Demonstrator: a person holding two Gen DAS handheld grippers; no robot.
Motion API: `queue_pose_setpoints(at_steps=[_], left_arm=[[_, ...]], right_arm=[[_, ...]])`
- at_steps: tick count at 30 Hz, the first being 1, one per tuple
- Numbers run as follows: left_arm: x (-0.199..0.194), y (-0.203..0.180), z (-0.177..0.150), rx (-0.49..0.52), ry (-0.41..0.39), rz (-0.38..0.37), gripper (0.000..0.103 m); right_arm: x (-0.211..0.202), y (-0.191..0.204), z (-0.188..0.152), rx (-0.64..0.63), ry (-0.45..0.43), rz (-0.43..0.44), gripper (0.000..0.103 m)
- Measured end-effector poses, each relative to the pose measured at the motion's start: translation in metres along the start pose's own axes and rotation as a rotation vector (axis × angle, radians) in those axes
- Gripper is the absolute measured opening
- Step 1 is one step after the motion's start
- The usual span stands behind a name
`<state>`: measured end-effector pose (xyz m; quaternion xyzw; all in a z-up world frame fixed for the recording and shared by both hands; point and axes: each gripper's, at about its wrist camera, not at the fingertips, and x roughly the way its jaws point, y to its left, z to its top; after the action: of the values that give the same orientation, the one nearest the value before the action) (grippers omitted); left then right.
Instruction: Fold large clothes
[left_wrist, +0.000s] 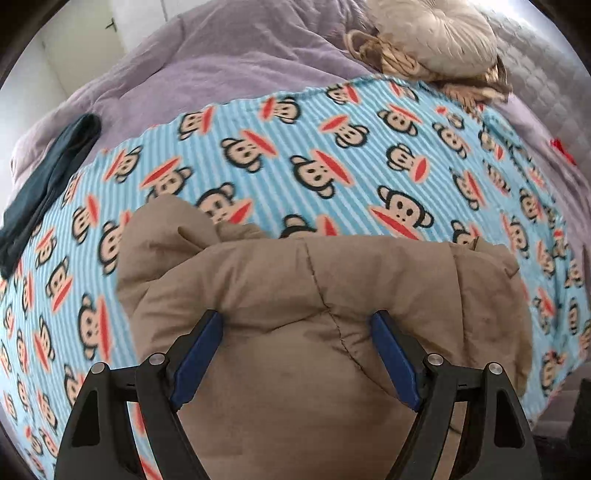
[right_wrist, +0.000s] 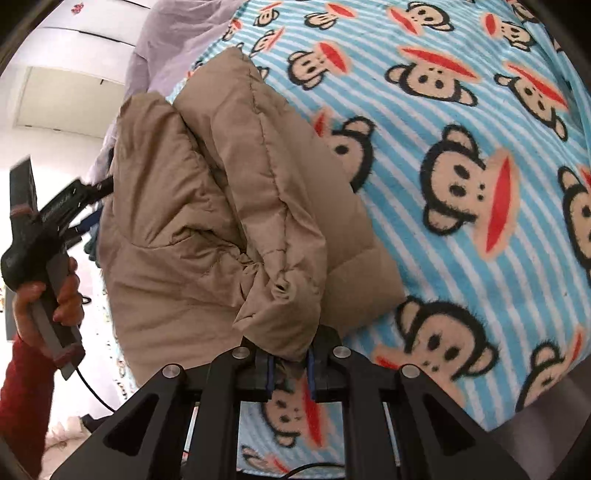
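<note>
A tan puffer jacket (left_wrist: 314, 295) lies bunched on a blue striped monkey-print blanket (left_wrist: 295, 147). My left gripper (left_wrist: 295, 325) is open, its blue pads (left_wrist: 199, 354) standing wide apart over the jacket's near bulge. In the right wrist view the jacket (right_wrist: 207, 206) hangs partly lifted. My right gripper (right_wrist: 290, 369) is shut on a corner of the jacket. The left gripper's handle (right_wrist: 40, 236) shows at the left there, held by a hand in a red sleeve.
The blanket (right_wrist: 461, 110) covers a bed with a purple quilt (left_wrist: 221, 55). A dark folded garment (left_wrist: 48, 177) lies at the left edge. A cream cushion on a woven basket (left_wrist: 436, 40) sits at the far end. A small red item (left_wrist: 563, 149) lies at the right.
</note>
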<state>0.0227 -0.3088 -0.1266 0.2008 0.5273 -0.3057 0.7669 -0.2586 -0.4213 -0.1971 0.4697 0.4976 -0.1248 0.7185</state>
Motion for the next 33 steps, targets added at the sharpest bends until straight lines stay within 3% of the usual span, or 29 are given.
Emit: queue_pose_setpoints(at_steps=[5, 10, 13, 17, 18, 21, 23, 25, 27, 33], left_arm=[[0.024, -0.013, 0.007, -0.010, 0.002, 0.048, 0.085], [0.024, -0.011, 0.007, -0.016, 0.012, 0.060, 0.085], [0.023, -0.010, 0.006, -0.026, 0.012, 0.065, 0.085], [0.022, -0.010, 0.005, -0.031, 0.010, 0.071, 0.085], [0.021, -0.010, 0.004, -0.032, 0.011, 0.072, 0.085], [0.008, -0.005, 0.004, -0.054, 0.017, 0.071, 0.085], [-0.009, 0.002, 0.000, -0.081, 0.010, 0.053, 0.085], [-0.027, 0.011, -0.009, -0.105, 0.002, 0.043, 0.085], [-0.043, 0.021, -0.024, -0.126, 0.015, 0.038, 0.085], [-0.064, 0.038, -0.078, -0.180, 0.096, 0.060, 0.085]], right_arm=[[0.014, -0.019, 0.016, 0.024, 0.019, 0.027, 0.016], [-0.010, -0.022, 0.031, 0.002, 0.054, 0.030, 0.024], [-0.045, -0.020, 0.036, -0.053, -0.010, 0.019, 0.028], [-0.086, 0.001, 0.037, -0.174, -0.126, -0.015, 0.047], [-0.091, 0.008, 0.037, -0.206, -0.142, -0.017, 0.048], [-0.079, 0.027, 0.040, -0.288, -0.125, -0.045, 0.048], [-0.056, 0.037, 0.039, -0.337, -0.068, -0.084, 0.038], [-0.033, 0.035, 0.038, -0.368, -0.019, -0.136, 0.036], [-0.016, 0.031, 0.036, -0.364, 0.022, -0.175, 0.036], [0.002, 0.019, 0.046, -0.327, 0.064, -0.170, 0.036]])
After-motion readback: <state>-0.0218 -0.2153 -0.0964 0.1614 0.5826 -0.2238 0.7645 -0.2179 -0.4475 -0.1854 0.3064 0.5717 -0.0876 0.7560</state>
